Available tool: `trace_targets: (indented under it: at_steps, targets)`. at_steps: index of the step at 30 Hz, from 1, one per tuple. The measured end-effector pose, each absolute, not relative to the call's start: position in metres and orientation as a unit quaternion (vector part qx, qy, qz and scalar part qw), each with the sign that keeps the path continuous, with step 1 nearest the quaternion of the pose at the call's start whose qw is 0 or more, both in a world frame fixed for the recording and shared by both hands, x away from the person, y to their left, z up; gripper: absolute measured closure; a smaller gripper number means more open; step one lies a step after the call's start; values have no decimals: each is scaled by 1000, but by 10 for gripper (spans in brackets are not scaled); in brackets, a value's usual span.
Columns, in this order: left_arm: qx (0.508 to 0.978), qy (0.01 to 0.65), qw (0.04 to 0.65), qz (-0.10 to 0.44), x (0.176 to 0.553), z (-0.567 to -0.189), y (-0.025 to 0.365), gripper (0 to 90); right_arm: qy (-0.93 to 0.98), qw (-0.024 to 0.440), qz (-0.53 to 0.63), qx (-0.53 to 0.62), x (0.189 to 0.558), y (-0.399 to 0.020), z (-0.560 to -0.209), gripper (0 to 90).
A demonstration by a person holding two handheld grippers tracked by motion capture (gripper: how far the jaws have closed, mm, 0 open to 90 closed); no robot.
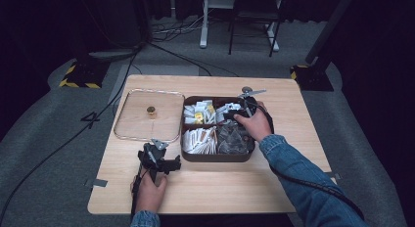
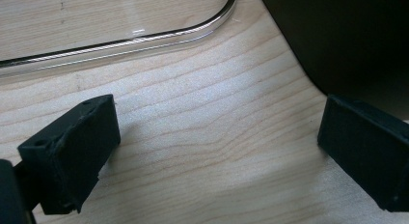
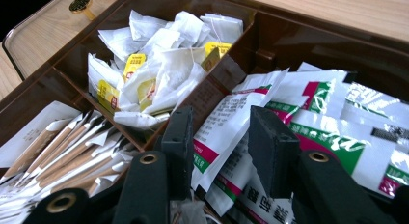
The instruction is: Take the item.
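A brown divided tray [image 1: 218,157] holds several kinds of packets. My right gripper [image 1: 234,109] reaches into its back right compartment. In the right gripper view this gripper [image 3: 220,118] is open, its jaws on either side of an upright white packet with red and green print [image 3: 231,108], with a visible gap at the pads. My left gripper [image 1: 157,153] rests low over the table in front of the clear lid [image 1: 137,124]. In the left gripper view it [image 2: 217,127] is open wide over bare wood, with nothing between the jaws.
The lid [image 3: 43,35] with a gold knob [image 1: 151,110] lies flat left of the tray. White tea bags with yellow tags [image 3: 159,64] fill the back left compartment, and paper stick sachets [image 3: 62,151] the front left. The tray's dark wall [image 2: 347,35] is close to the left gripper.
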State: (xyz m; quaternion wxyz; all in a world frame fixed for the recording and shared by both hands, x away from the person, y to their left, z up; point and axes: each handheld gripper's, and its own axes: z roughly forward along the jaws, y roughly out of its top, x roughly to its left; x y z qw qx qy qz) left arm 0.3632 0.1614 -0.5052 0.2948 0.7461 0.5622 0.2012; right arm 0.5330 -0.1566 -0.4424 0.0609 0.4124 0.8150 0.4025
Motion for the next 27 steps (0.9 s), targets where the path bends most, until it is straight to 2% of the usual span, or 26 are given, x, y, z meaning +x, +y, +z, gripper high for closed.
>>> trace_targets:
  at_steps: [17, 21, 25, 27]
  targets:
    - [746, 562, 295, 201, 363, -505, 161, 15, 828, 70, 353, 431, 546, -128, -455, 654]
    - [746, 562, 294, 201, 363, -505, 161, 15, 829, 76, 345, 434, 545, -125, -456, 720]
    - [746, 562, 295, 201, 363, -505, 161, 15, 824, 82, 346, 442, 544, -128, -452, 863]
    - [746, 562, 295, 201, 363, -505, 161, 15, 822, 80, 347, 444, 544, -129, -450, 879]
